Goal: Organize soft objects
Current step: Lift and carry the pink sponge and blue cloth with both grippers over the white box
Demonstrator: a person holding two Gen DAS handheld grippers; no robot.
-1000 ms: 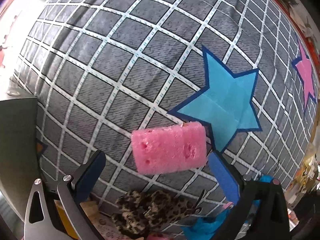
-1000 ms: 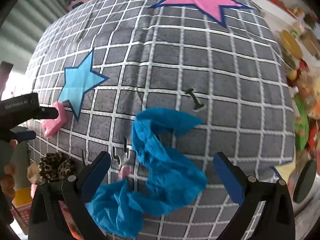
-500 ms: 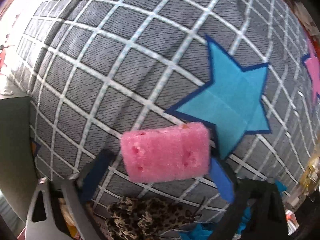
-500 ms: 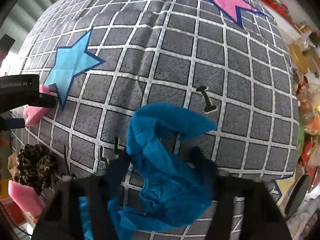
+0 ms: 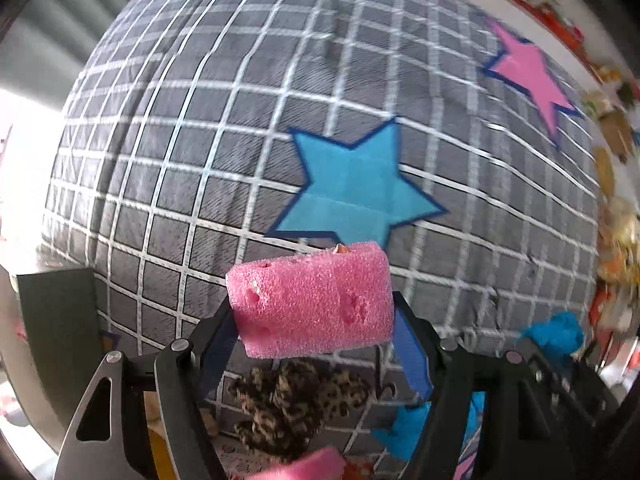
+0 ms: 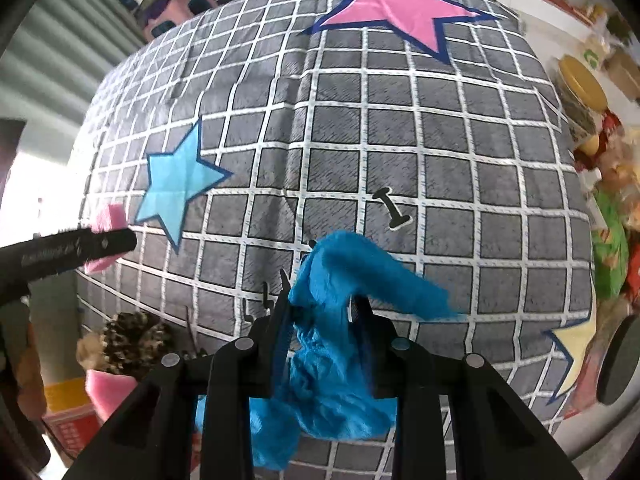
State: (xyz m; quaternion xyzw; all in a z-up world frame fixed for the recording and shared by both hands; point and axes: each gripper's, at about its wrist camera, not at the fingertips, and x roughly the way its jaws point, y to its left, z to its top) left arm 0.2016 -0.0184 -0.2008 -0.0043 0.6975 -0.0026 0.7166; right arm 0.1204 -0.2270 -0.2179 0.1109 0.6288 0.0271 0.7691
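Over the grid quilt (image 6: 400, 128), left fingers (image 5: 224, 332) clamp pink sponge (image 5: 312, 300), right fingers (image 6: 280, 332) pinch blue cloth (image 6: 332, 344) — leopard scrunchie (image 5: 296, 404) nearby

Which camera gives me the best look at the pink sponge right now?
The left wrist view: the pink sponge fills the lower centre, squeezed between the left gripper jaws, which have just been closing, with its pitted face showing. The right wrist view shows only a small corner of it at the left edge, mostly behind the gripper's black finger.
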